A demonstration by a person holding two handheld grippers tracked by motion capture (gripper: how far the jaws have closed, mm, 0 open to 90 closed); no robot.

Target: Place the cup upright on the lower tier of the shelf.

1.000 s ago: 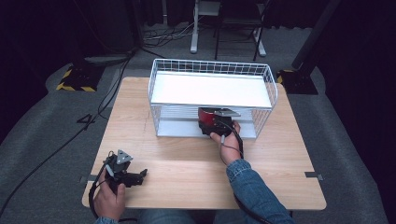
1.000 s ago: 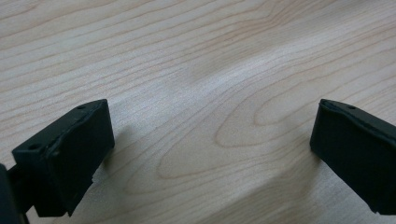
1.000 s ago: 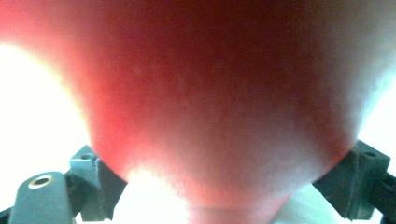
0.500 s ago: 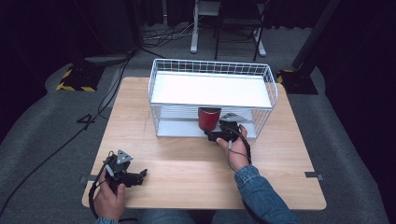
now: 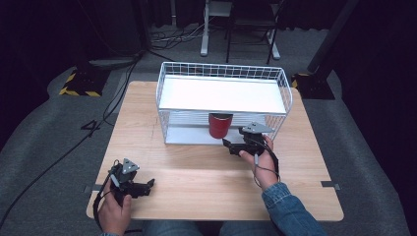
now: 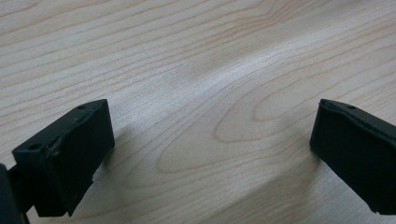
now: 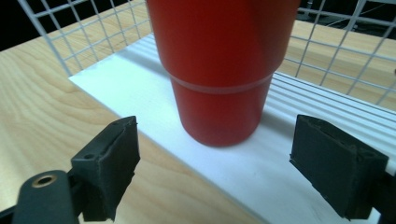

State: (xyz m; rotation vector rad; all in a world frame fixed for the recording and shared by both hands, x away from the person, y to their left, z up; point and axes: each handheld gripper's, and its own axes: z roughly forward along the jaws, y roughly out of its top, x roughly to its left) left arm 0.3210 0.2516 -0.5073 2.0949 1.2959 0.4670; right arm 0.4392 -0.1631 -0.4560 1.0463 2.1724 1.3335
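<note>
Right gripper (image 5: 230, 146) has let go and backed toward 5 o'clock, jaws now wide and empty, leaving the red cup (image 5: 220, 126) upright on the wire rack's (image 5: 223, 69) lower shelf, placement apparently done; left gripper (image 5: 148, 184) idles open on the table (image 5: 206, 177).

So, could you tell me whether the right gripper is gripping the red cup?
No, the right gripper stands open with the red cup beyond its jaws, untouched.
</note>
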